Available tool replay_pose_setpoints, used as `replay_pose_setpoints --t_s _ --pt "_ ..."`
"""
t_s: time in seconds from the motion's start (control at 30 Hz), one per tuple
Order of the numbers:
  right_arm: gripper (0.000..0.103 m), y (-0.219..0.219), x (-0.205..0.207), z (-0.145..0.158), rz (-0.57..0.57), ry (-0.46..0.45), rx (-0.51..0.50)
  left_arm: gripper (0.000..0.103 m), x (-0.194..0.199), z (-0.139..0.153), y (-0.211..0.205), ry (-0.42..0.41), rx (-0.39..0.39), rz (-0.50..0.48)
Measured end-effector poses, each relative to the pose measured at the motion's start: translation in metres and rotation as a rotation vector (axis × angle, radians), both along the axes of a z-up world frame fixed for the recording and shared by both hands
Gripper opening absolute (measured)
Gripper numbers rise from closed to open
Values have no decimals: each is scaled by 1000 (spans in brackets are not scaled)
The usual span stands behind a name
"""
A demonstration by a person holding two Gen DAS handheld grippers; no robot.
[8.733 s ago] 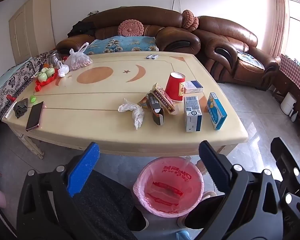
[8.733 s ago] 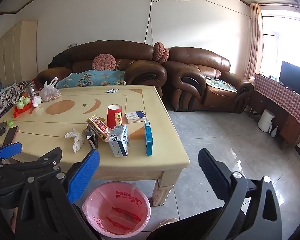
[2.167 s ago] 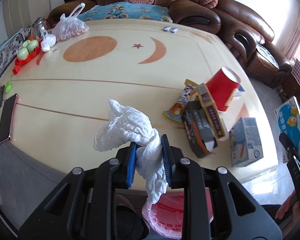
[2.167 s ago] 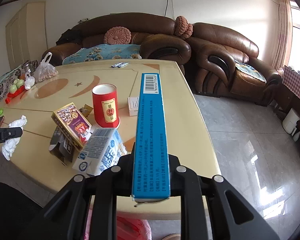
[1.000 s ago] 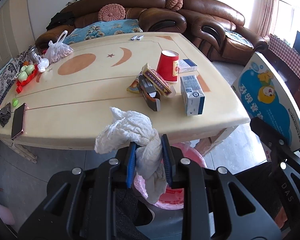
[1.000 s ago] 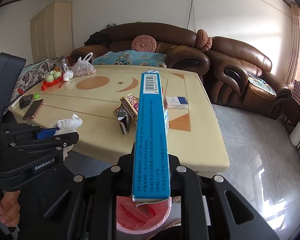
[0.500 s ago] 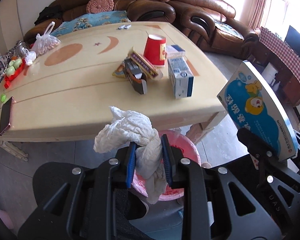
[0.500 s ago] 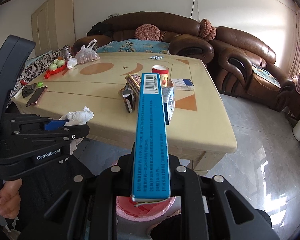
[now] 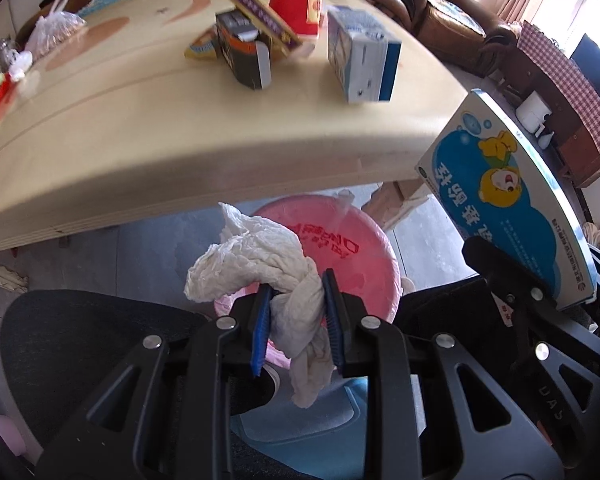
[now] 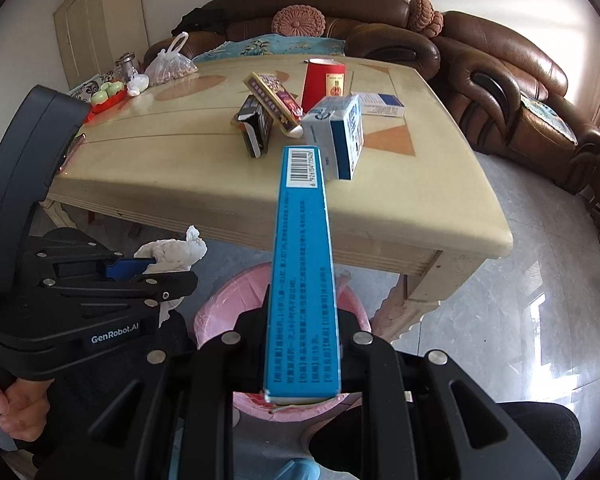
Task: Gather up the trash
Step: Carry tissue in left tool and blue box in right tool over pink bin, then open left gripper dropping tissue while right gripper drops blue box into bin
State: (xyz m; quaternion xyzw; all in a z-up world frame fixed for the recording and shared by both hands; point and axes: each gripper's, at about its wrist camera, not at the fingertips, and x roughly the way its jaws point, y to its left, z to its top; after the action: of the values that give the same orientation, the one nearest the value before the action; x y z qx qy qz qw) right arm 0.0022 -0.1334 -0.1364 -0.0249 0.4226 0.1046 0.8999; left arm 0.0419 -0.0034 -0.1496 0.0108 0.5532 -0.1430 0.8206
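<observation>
Tissue: crumpled white paper tissue (image 9: 260,264), twisted and wrinkled, just above the pink bin (image 9: 364,264).
Box: flat blue cardboard box (image 10: 302,272), long and narrow, barcode at its far end, over the bin.
Left gripper: left gripper (image 9: 296,316) clenched on the tissue, tilted down toward the bin.
Right gripper: right gripper (image 10: 300,344) clamped on the box, beside the left one.
Bin: round, lined with thin pink plastic, on grey tile below the table edge.
Table: glossy cream table (image 10: 180,160) behind the bin, carrying a red cup (image 10: 324,80) and cartons.
</observation>
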Motion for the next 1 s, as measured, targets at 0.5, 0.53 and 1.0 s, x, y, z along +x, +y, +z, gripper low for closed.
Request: replay_pose_setpoints --t_s 0.5,0.53,1.0 --pt "20 -1 49 -90 1 232 1 24 41 -97 -10 203 26 28" --pt "20 -1 54 -97 3 251 2 24 43 -104 -11 218 27 31" --pt "20 6 96 -169 33 453 -28 24 69 -184 -17 411 41 33"
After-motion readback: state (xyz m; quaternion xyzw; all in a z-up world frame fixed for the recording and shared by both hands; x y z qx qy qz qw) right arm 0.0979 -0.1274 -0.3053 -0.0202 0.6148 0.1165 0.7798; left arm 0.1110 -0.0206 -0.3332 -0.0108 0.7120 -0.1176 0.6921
